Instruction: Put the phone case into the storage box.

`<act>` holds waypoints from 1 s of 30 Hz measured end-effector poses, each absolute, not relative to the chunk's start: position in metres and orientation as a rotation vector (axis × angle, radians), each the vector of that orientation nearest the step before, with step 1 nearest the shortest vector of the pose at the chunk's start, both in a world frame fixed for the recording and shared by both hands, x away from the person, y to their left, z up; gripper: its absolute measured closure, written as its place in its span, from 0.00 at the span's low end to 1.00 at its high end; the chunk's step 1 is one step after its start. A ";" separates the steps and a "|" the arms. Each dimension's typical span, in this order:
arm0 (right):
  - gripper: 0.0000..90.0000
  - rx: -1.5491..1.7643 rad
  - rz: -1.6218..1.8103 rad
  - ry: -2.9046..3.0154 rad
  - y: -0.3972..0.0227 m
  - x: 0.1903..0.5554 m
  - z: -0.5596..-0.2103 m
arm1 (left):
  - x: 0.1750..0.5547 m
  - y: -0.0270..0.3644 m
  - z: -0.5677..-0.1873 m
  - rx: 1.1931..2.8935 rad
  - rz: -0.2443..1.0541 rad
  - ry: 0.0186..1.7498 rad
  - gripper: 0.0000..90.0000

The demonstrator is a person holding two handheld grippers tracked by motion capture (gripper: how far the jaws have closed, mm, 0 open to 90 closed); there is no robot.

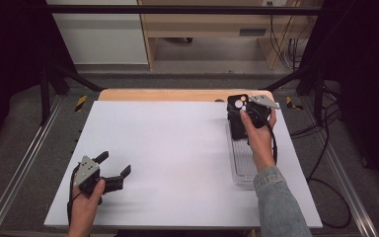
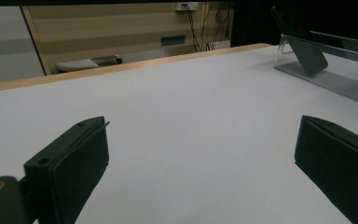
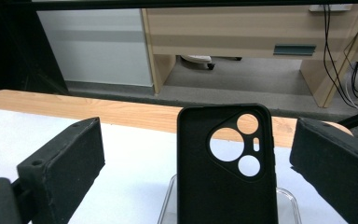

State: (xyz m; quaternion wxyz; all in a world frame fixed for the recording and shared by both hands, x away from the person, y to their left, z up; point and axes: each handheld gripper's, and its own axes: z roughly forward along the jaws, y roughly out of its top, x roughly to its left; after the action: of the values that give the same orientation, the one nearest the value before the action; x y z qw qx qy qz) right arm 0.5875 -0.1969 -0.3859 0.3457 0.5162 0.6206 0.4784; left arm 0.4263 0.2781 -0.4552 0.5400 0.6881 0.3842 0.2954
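In the high view the right gripper (image 1: 241, 114) and its hand hide most of the one black phone case (image 3: 226, 163), which seems to lean upright on the single clear stand (image 1: 243, 163), between spread jaws that touch nothing, while the left gripper (image 1: 114, 165) gapes over bare table (image 1: 168, 148).

One camera overhead, one on each claw.
The high view looks forward and down on the white counter (image 1: 177, 148); both claw views skim low across it, sharing the phone case (image 3: 226, 168).
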 end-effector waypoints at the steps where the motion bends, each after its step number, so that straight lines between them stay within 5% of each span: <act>1: 0.04 1.336 1.245 1.612 -0.197 0.587 -0.385 | 0.426 0.278 -0.455 1.636 0.702 0.913 0.03; 30: 0.03 1.263 1.311 1.685 -0.194 0.534 -0.367 | 0.421 0.296 -0.451 1.569 0.700 0.954 0.03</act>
State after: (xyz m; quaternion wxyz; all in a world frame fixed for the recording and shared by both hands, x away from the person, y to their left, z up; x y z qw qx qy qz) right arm 0.5342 -0.1943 -0.3673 0.3243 0.4816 0.6426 0.4999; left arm 0.4211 0.2962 -0.4514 0.5550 0.6642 0.4038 0.2963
